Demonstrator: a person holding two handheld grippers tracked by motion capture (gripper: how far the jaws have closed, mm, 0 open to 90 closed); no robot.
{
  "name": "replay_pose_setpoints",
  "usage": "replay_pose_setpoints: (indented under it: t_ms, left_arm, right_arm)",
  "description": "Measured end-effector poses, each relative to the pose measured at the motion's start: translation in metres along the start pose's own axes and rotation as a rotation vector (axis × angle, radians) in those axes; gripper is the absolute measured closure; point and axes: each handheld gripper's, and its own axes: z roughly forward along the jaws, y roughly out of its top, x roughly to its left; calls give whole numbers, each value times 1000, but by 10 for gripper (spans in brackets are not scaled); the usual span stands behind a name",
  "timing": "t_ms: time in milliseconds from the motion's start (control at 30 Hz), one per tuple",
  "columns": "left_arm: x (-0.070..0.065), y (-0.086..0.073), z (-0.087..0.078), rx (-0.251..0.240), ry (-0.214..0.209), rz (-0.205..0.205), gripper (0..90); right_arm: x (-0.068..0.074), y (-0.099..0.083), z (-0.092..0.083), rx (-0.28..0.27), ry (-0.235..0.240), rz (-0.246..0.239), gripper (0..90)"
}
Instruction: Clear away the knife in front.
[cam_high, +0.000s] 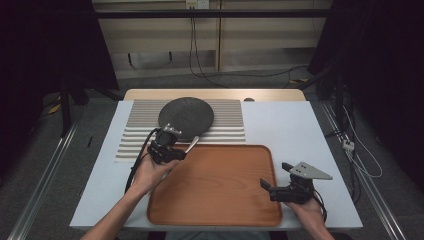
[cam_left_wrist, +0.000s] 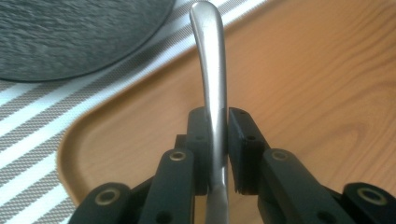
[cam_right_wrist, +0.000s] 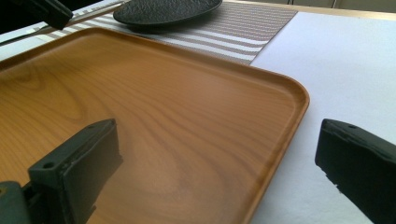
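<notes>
The left gripper (cam_left_wrist: 215, 140) pinches a metal handle (cam_left_wrist: 210, 70) over the tray's (cam_high: 215, 210) far-left corner, near the plate (cam_high: 186, 117). Keep the pinch firm; lower gently. The right gripper (cam_high: 272, 187) rests spread at the tray's right edge.

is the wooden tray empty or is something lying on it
Empty: the wooden tray shows bare wood all over. The metal utensil handle is gripped in the left claw, above the tray's corner.

We take this for a lab or test room arranged as a dining spot. A pale white-topped table (cam_high: 300, 130) stands on a grey floor between dark black curtains (cam_high: 45, 60), and loose black cables (cam_high: 200, 60) run down the beige back wall (cam_high: 260, 45).
</notes>
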Motion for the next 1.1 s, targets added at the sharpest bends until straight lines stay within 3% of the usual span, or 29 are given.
replay_pose_setpoints:
  t_ms: [133, 300, 367, 433, 667, 1100]
  left_arm:
    - [-7, -3, 3, 8, -24, 2, 802]
    - [-14, -13, 11, 30, 32, 13, 802]
    - [-13, -17, 13, 37, 16, -6, 802]
    - [-14, -19, 15, 55, 36, 4, 802]
    - [-21, -28, 16, 83, 43, 20, 801]
    - [-17, -41, 19, 76, 28, -22, 798]
  right_arm:
    - [1, 0, 0, 2, 2, 0, 0]
    - [1, 0, 0, 5, 3, -2, 1]
    - [1, 0, 1, 9, 5, -6, 1]
    - [2, 0, 1, 11, 5, -5, 0]
    - [5, 0, 1, 14, 9, -12, 1]
    - [3, 0, 2, 20, 3, -1, 1]
